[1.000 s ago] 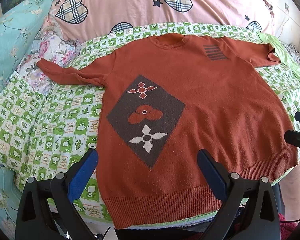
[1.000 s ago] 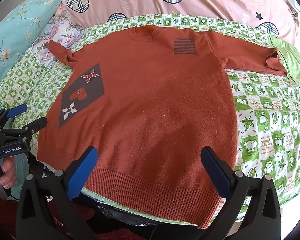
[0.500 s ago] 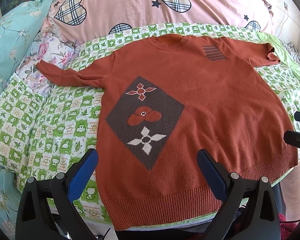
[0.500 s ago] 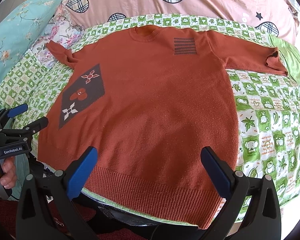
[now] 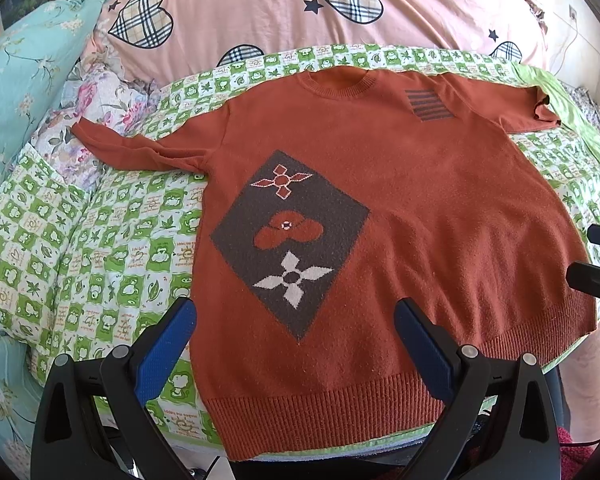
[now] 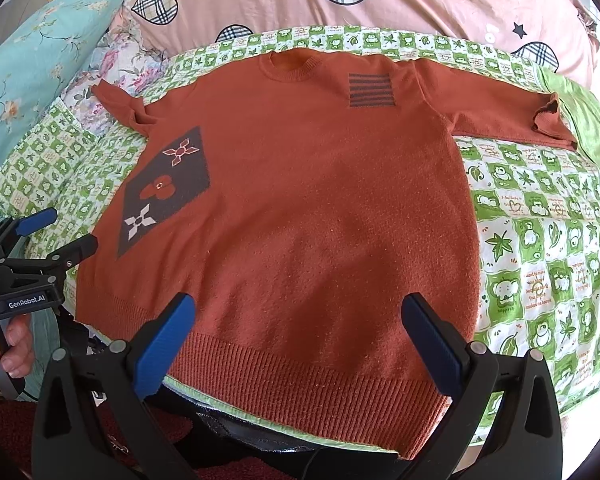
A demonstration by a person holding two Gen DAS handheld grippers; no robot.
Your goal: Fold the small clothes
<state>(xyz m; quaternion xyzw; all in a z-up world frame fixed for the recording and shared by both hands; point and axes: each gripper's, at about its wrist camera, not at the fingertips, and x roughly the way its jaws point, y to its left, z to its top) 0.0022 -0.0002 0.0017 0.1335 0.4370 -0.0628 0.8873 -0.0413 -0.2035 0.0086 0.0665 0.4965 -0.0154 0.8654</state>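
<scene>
Sweater (image 5: 400, 208) in rust orange lying flat on green checked quilt (image 5: 100, 248), we are holding left gripper (image 5: 296, 344) and right gripper (image 6: 300, 336) above its hem, both jaws spread wide, gripping nothing.

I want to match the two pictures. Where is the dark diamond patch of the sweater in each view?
Left wrist: the diamond patch lies near the picture's centre, just above the open left gripper.
Right wrist: the diamond patch lies at the left, above the other gripper.
Shared landmark: the striped patch near the collar.
</scene>
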